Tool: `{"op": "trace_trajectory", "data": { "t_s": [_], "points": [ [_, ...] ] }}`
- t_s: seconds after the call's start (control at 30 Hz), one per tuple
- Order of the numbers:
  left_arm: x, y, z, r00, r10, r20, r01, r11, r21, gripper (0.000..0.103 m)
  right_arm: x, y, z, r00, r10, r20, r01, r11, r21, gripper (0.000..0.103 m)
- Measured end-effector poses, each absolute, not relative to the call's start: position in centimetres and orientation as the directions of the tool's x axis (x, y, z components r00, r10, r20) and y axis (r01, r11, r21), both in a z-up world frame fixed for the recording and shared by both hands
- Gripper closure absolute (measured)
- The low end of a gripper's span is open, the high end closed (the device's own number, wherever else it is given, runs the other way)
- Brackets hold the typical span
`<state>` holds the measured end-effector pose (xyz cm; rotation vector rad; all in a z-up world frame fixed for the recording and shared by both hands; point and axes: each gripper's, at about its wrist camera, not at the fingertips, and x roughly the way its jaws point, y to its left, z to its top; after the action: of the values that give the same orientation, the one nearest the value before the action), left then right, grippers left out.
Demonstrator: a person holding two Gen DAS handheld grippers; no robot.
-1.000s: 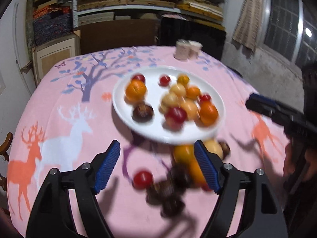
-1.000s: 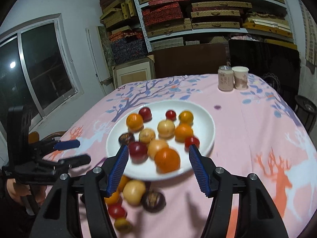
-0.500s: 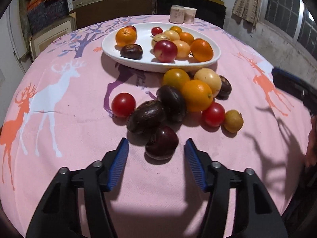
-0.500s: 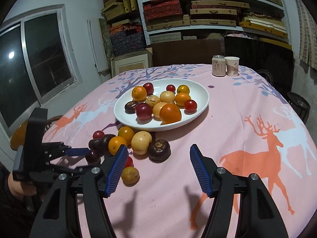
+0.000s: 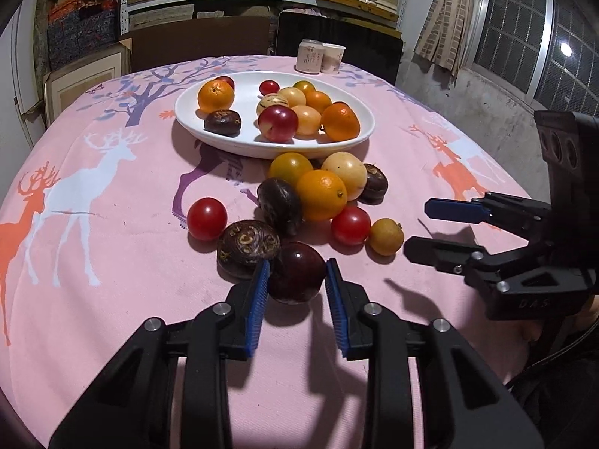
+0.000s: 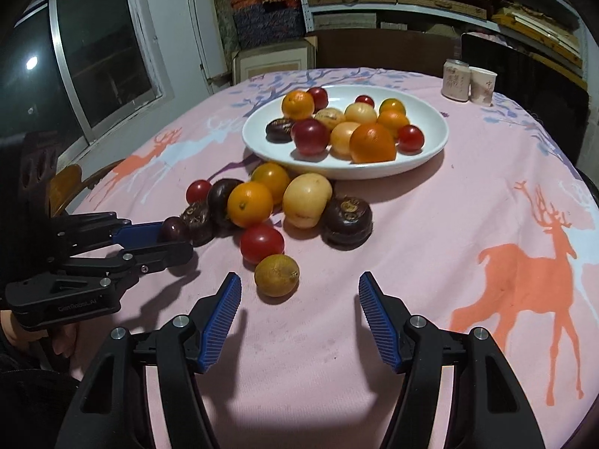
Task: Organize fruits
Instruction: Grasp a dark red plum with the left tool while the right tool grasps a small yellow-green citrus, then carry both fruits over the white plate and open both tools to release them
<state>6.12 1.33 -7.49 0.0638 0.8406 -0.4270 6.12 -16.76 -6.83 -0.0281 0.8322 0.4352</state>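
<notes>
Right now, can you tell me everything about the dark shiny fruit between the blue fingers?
The dark red plum is round, smooth and glossy, with a small highlight on top. It sits on the pink tablecloth, nearest of the loose fruits, between the blue pads of the left gripper, which press both its sides. A wrinkled brown passion fruit is right beside it on its left.

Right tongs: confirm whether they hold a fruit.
No, the right tongs stand open and empty, with the small yellow fruit lying just ahead of them.
</notes>
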Motion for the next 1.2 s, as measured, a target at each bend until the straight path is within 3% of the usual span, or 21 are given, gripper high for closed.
{"op": "trace_trajectory", "data": {
  "t_s": [0.07, 0.13, 0.33, 0.4, 1.0, 1.2],
  "points": [
    [6.1, 1.1, -7.9, 0.571, -0.347, -0.744, 0.400, 0.909, -0.117, 0.073, 6.3, -16.2, -7.0, 0.579, 0.368, -0.728, -0.400, 0.906, 0.140, 0.039],
    [5.8, 0.5, -7.9, 0.580, -0.330, -0.745, 0.412, 0.907, -0.082, 0.073, 6.6, -15.6, -7.1, 0.568, 0.368, -0.736, -0.410, 0.902, 0.134, 0.049],
    [5.8, 0.7, -8.1, 0.576, -0.338, -0.745, 0.413, 0.906, -0.092, 0.073, 7.9, -14.4, -7.5, 0.523, 0.374, -0.766, -0.430, 0.892, 0.142, 0.059],
    [5.7, 0.6, -8.1, 0.578, -0.336, -0.744, 0.413, 0.906, -0.089, 0.073, 8.2, -14.3, -7.8, 0.505, 0.377, -0.776, -0.430, 0.890, 0.152, 0.075],
    [5.7, 0.9, -7.9, 0.578, -0.359, -0.733, 0.412, 0.903, -0.117, 0.073, 6.0, -17.6, -6.3, 0.606, 0.408, -0.683, -0.384, 0.902, 0.198, 0.074],
    [6.7, 1.1, -5.1, 0.601, -0.389, -0.698, 0.414, 0.899, -0.144, 0.073, 6.4, -19.5, -3.4, 0.662, 0.439, -0.608, -0.377, 0.896, 0.237, 0.074]
  ]
}}
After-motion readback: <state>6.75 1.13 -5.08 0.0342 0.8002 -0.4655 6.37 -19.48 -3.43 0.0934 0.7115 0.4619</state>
